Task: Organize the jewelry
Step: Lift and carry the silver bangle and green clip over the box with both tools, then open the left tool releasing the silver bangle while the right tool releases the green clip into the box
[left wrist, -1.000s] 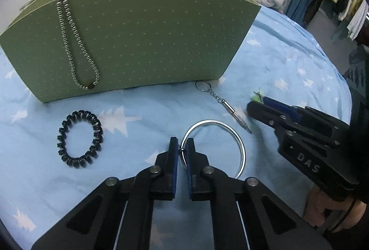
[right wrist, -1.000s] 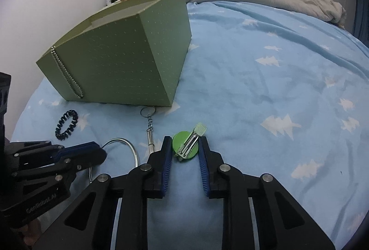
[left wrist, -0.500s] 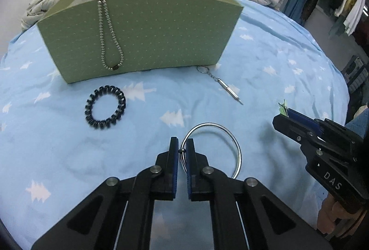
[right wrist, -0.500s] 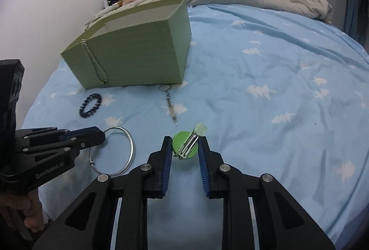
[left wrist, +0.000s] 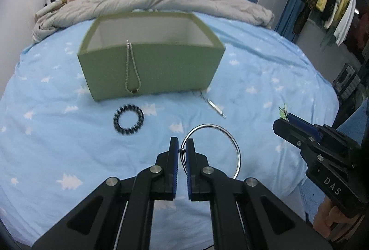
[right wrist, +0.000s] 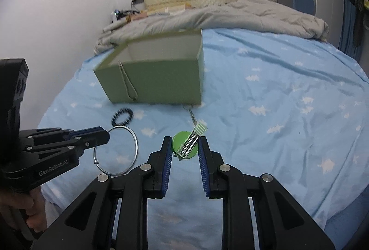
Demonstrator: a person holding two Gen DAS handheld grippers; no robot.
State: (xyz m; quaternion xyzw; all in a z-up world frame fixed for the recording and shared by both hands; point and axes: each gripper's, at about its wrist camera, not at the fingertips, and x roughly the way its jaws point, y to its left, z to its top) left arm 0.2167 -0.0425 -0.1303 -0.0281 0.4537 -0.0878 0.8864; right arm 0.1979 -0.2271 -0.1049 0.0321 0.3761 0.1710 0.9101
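Left wrist view: a bed (left wrist: 69,157) with a blue sheet carries an open green box (left wrist: 152,61), a chain draped over its front wall. The left hand-held gripper (left wrist: 182,150) is clamped on a silver bangle (left wrist: 233,146), held above the sheet. The right hand-held gripper (right wrist: 185,146) is clamped on a green hair clip (right wrist: 182,141). A black bracelet (left wrist: 128,122) lies before the box.
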